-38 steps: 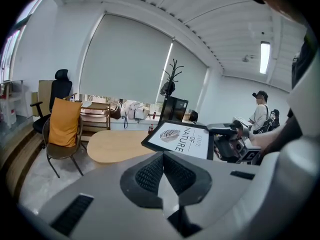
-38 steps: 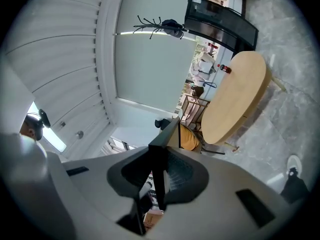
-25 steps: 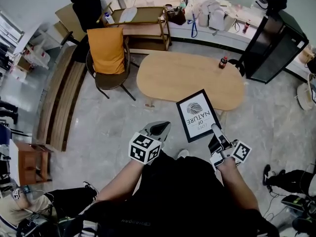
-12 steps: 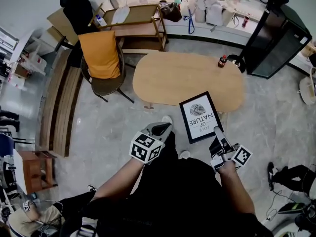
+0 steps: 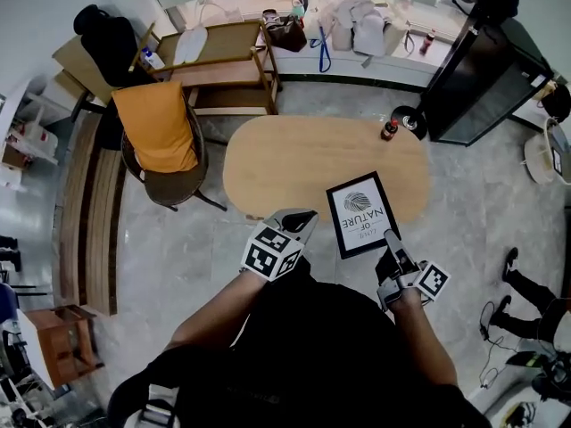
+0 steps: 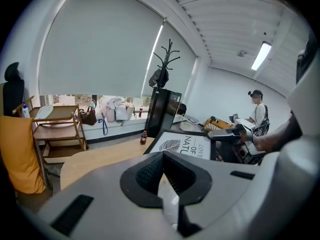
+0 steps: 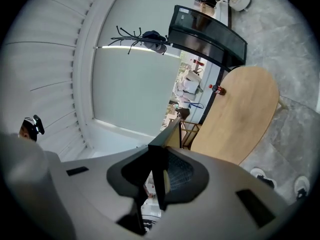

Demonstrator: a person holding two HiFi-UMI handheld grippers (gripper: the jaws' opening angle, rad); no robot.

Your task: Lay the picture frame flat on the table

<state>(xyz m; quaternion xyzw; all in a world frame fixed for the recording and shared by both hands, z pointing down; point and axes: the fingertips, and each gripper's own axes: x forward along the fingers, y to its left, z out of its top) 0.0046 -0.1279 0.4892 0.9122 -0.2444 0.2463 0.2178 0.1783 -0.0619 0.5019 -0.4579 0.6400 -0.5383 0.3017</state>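
Frame held over the table's near edge
Right gripper (image 5: pixel 393 243) clamps the black-rimmed rectangular picture frame (image 5: pixel 361 213) by its edge, tilted over the oval wooden table (image 5: pixel 294 163). Left gripper (image 5: pixel 299 221) is closed and empty. A small bottle (image 5: pixel 389 130) stands at the table's far edge, an orange-draped chair (image 5: pixel 161 141) at its left end.

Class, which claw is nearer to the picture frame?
Right. The right claw is shut on the picture frame at its near right corner. The left claw is beside its left edge, not touching.
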